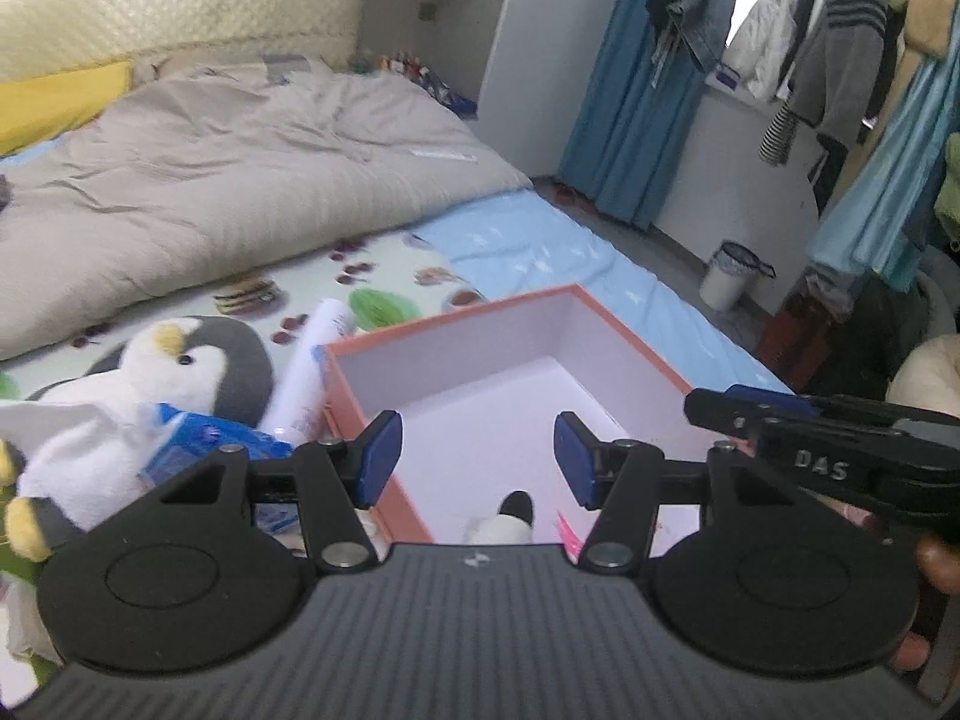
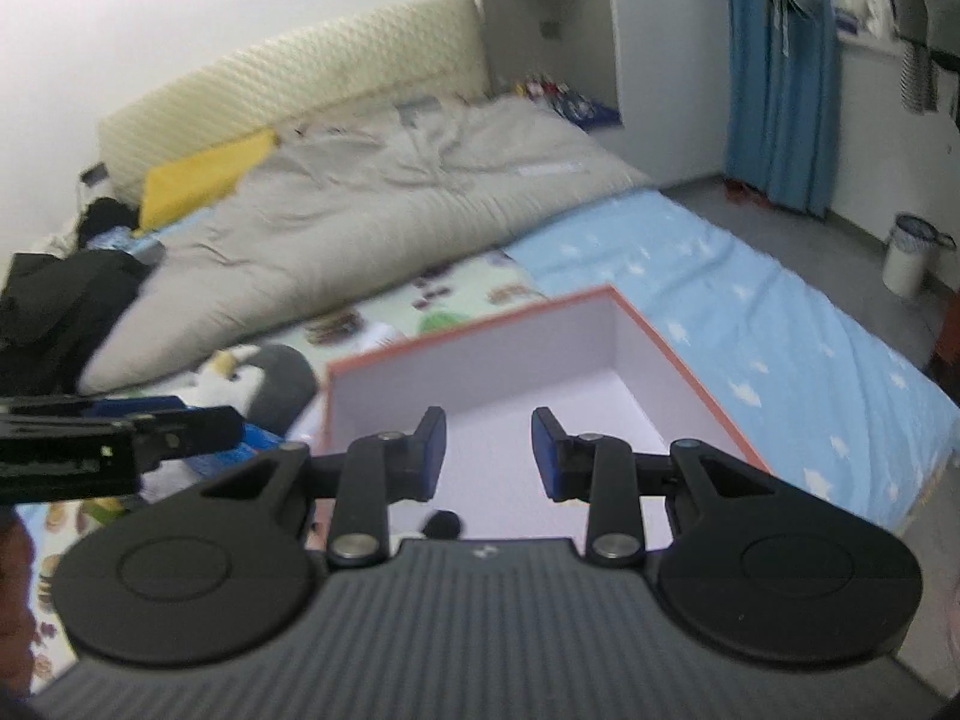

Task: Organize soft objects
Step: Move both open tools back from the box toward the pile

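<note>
Penguin plush toy lying on the bed just left of an open orange box, small black-and-white soft toy inside the box, left hand-held gripper and right hand-held gripper both open and empty above the box.

Box on the bed, toys beside it

The open box sits on the bed; the penguin plush lies left of it, the duvet behind.
</note>
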`<move>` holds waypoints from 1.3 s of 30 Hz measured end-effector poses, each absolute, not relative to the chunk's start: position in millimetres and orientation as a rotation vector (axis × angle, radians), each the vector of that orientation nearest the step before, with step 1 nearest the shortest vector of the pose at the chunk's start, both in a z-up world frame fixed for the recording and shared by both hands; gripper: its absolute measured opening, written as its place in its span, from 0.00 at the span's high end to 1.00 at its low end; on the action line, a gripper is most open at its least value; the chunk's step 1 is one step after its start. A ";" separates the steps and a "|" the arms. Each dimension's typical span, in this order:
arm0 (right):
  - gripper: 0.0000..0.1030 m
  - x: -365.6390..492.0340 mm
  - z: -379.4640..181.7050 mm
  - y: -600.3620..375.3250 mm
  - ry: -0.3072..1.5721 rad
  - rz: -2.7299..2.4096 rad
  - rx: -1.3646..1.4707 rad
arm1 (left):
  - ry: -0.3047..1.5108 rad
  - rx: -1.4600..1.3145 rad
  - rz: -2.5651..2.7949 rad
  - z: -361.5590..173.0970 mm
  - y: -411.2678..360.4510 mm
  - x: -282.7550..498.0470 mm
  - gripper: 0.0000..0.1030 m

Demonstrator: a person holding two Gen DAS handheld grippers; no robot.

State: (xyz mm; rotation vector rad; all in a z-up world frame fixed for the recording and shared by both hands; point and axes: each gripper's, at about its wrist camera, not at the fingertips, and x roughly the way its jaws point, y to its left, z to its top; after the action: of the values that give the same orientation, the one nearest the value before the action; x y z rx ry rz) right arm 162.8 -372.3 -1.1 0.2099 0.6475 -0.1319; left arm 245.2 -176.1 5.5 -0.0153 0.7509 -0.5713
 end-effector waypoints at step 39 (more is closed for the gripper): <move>0.66 94.1 -69.1 -211.2 0.760 0.224 0.088 | 0.857 -0.227 -0.223 -95.8 3.7 131.0 0.40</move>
State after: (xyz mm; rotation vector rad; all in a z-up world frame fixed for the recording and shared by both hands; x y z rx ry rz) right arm 94.1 -211.2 -69.1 0.0876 0.7600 0.2236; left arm 131.0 3.7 -95.8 -0.2269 0.8567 -0.2234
